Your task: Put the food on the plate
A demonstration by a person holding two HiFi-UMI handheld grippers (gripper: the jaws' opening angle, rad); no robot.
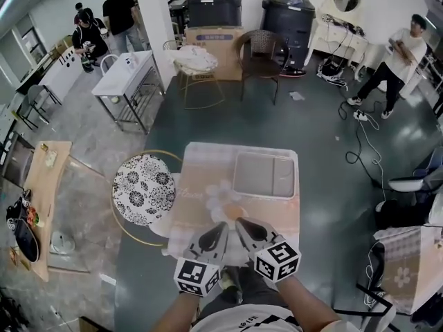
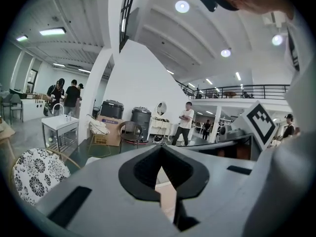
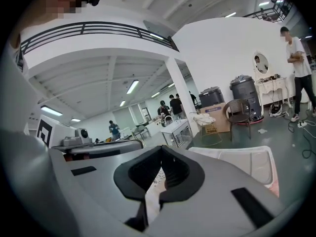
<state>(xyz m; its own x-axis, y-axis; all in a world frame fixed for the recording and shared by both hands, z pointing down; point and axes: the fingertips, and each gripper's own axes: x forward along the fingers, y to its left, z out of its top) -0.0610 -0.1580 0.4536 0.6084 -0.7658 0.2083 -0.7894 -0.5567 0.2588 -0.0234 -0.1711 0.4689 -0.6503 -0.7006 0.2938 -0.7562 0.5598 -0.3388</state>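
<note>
Round black-and-white patterned chair (image 1: 143, 189) with a gold frame stands left of and ahead of the left gripper (image 1: 220, 228), touching the left edge of the table (image 1: 201, 161); it also shows low left in the left gripper view (image 2: 34, 179).

Left gripper: held up above the near edge of the pink-clothed table, jaws closed tip to tip (image 2: 160, 149), nothing between them.

Right gripper (image 1: 242, 223): just beside the left one, tips nearly touching it, jaws also pressed together and empty (image 3: 161, 152).

Pale orange patch (image 1: 234, 211) on the cloth just ahead of and below both tips. It may be the food, but it is too faint to tell.

Grey rectangular tray (image 1: 263, 175) sits on the table ahead of and to the right of the right gripper, well apart from the tips, empty.
</note>
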